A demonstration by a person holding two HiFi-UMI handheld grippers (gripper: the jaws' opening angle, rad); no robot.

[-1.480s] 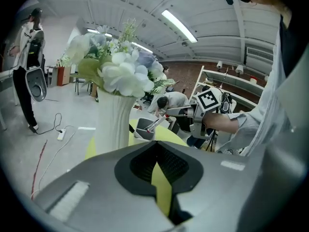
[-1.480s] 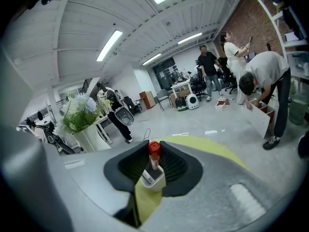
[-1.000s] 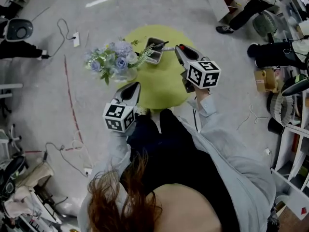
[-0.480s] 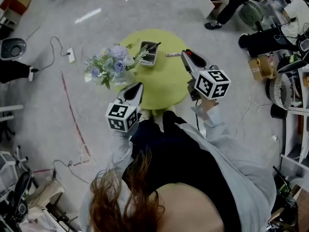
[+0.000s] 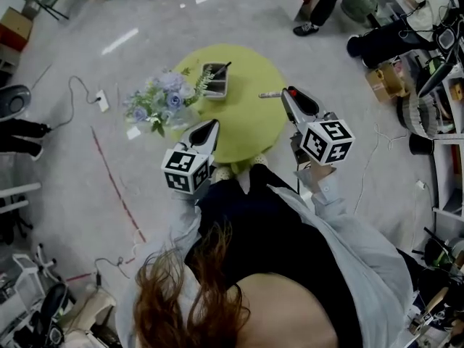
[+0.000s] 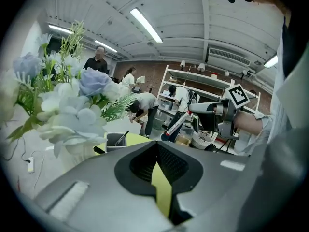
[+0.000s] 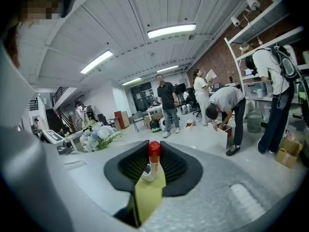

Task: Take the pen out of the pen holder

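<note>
At the far left, pale blue flowers (image 5: 161, 100) stand on the round green tabletop (image 5: 246, 133). Just right of them sits the grey pen holder (image 5: 214, 93), a shallow box with a black pen (image 5: 222, 69) leaning in it.

Nearer the person, the left gripper (image 5: 211, 124) hovers over the tabletop's near side with its jaws brought together. Nothing is between them; only a sliver of green shows through the gap.

Further right, the pen (image 5: 270, 94) is out of the holder and well apart from it, over the tabletop's right rim. It is slim, with a white barrel and a bright red cap. The right gripper (image 5: 289, 91) has its jaws closed on the barrel near one end, so the rest of the pen sticks out past the fingertips.

The pen is likely light and stiff, and its smooth plastic body could be slippery against the pads. Held this close to one end, it may swivel if it is bumped. A hold nearer mid-barrel, square across the pads, would probably be steadier, and light pressure should be enough to keep it from slipping.
</note>
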